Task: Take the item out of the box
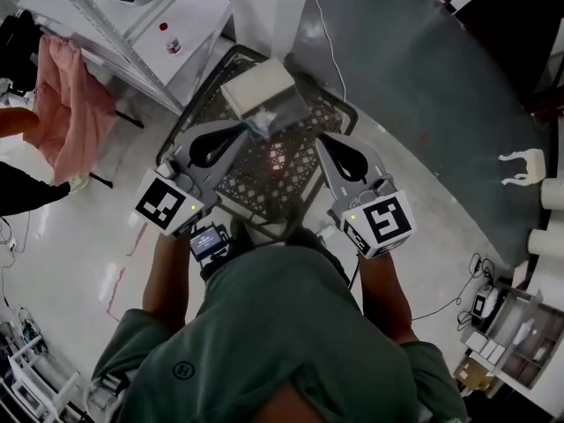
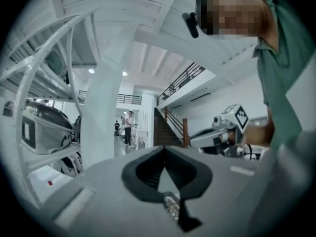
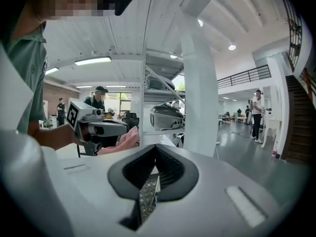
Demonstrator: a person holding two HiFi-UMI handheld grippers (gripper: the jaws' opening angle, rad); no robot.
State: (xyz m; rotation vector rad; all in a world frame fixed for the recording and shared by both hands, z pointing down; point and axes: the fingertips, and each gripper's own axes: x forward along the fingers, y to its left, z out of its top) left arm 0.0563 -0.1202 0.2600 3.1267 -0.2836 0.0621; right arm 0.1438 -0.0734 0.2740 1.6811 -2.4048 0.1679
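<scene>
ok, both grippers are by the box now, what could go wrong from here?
The left gripper and right gripper are both shut and empty. Going in like that would likely shove the crumpled item rather than grasp it.
The white box sits loose near the far rim of the lattice stand, so a pull could drag or tip it off.

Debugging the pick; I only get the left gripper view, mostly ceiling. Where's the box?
Observer: Head view has the white box on a black mesh stand, in front of the person.
Operator: Anything held on the other side?
Observer: No, the right gripper has its jaws together, nothing between them.
Operator: And mine, near the box?
Observer: The left gripper tip lies just short of the box's near edge; contact unclear.
</scene>
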